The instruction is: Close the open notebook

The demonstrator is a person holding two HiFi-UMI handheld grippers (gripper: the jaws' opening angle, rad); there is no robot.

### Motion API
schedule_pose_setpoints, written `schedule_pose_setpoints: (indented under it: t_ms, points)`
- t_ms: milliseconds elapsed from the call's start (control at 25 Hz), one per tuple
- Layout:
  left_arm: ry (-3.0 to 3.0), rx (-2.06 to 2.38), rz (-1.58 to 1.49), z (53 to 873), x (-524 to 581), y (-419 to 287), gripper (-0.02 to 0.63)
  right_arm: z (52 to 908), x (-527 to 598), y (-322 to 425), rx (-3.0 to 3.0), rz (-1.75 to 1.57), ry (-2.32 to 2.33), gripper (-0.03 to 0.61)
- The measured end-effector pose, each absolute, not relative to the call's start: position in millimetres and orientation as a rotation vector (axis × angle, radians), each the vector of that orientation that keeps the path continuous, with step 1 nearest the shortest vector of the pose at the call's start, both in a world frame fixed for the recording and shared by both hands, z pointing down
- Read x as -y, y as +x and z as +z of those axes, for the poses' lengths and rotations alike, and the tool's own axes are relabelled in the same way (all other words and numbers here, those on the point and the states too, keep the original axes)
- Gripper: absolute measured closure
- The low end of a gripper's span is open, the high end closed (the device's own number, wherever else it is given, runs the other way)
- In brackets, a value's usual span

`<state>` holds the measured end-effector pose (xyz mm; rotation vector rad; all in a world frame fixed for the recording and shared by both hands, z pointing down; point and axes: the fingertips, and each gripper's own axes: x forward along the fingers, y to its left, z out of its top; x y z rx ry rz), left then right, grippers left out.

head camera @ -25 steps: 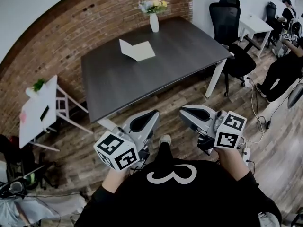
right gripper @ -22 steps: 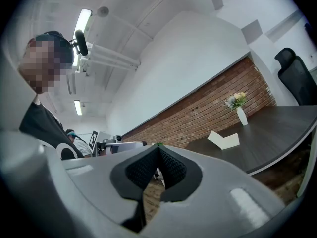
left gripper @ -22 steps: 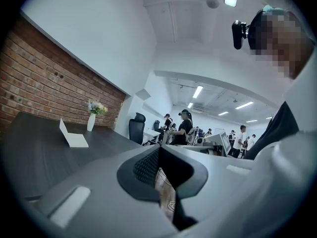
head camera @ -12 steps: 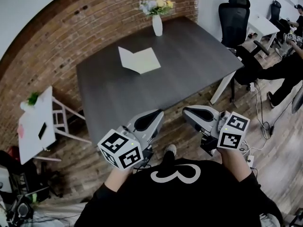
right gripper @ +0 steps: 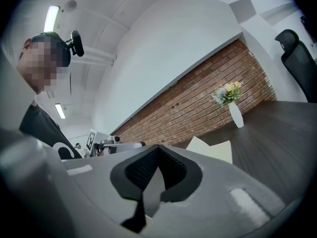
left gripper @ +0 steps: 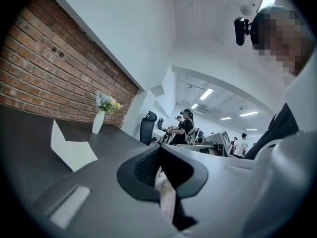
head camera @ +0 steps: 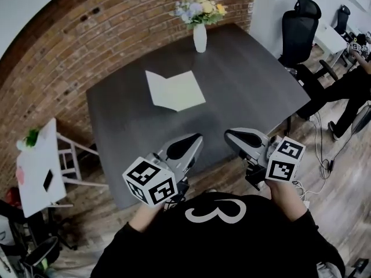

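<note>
The open notebook [head camera: 174, 90] lies with its cream pages up on the far middle of the dark grey table [head camera: 249, 91]. One leaf stands up at an angle in the left gripper view, where the notebook [left gripper: 72, 150] sits to the left. It also shows as a pale wedge just past the jaws in the right gripper view [right gripper: 213, 150]. My left gripper [head camera: 194, 139] and right gripper [head camera: 232, 135] hover side by side over the table's near edge, well short of the notebook. Both are shut, with nothing between the jaws [left gripper: 158, 148] [right gripper: 157, 148].
A white vase of flowers [head camera: 200, 36] stands at the table's far edge, behind the notebook. A black office chair [head camera: 304, 25] and a person [head camera: 348, 86] are to the right. A small white side table [head camera: 37, 161] stands at the left by the brick wall.
The table and notebook have come closer and lower in the head view as the person stepped up to the table. Both grippers keep their pose and stay shut.
</note>
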<state>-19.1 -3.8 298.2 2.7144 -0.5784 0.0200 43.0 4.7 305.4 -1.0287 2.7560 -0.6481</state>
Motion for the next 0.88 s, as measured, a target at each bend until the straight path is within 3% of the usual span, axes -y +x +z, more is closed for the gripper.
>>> schedule_pose_setpoints:
  t_ms: [880]
  points:
    - [2.623, 0.853, 0.012, 298, 119, -35, 0.6, 319, 113, 48, -2.843, -0.734, -0.883, 0.577]
